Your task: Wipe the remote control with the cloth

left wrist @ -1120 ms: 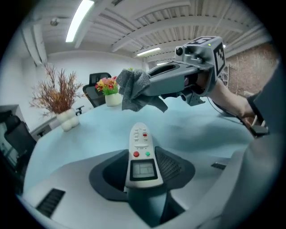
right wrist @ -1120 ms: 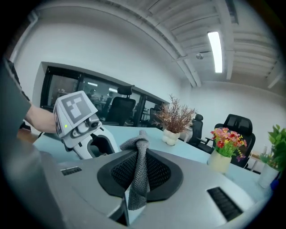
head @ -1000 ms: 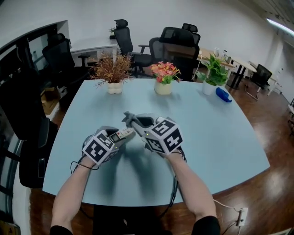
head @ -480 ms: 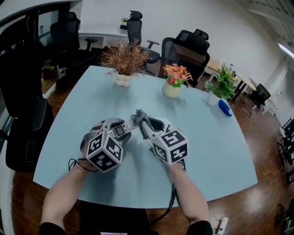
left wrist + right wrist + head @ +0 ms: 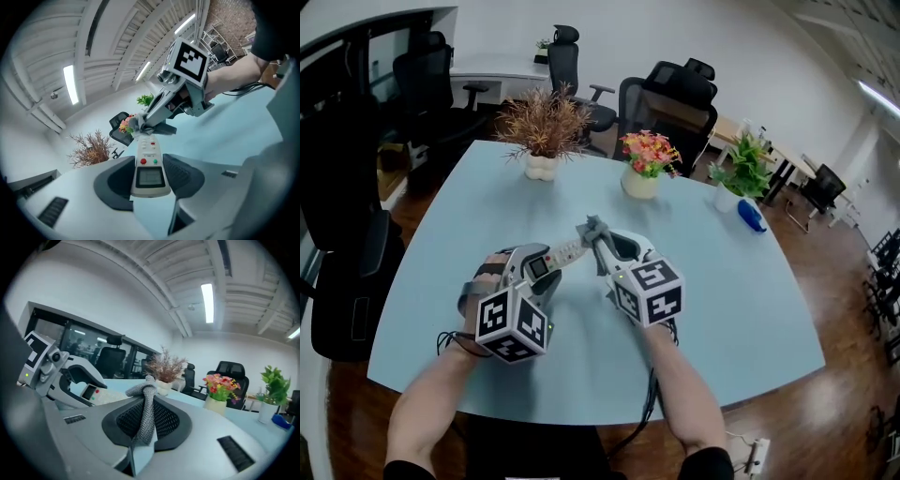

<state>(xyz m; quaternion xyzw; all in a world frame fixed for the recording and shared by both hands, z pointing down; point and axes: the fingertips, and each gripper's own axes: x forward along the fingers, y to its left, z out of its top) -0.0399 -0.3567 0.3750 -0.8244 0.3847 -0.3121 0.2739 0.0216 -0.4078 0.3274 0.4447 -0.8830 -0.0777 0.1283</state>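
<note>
The left gripper (image 5: pixel 149 177) is closed firmly on the screen end of a slim white plastic remote control (image 5: pixel 555 259) with red and green buttons. It holds the remote in the air above the middle of the pale blue table (image 5: pixel 741 281), a little toward the near edge. The right gripper (image 5: pixel 147 420) pinches a grey knitted cloth (image 5: pixel 592 229), and the bunched tip of the cloth meets the remote's far end.

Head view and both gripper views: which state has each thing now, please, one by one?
remote control: clamped in the left tongs, held above the table, buttons facing up.
cloth: bunched, pinched in the right tongs, at the remote control's far end.
left tongs: shut on the remote control.
right tongs: shut on the cloth.
flower pot: upright on the table.
</note>
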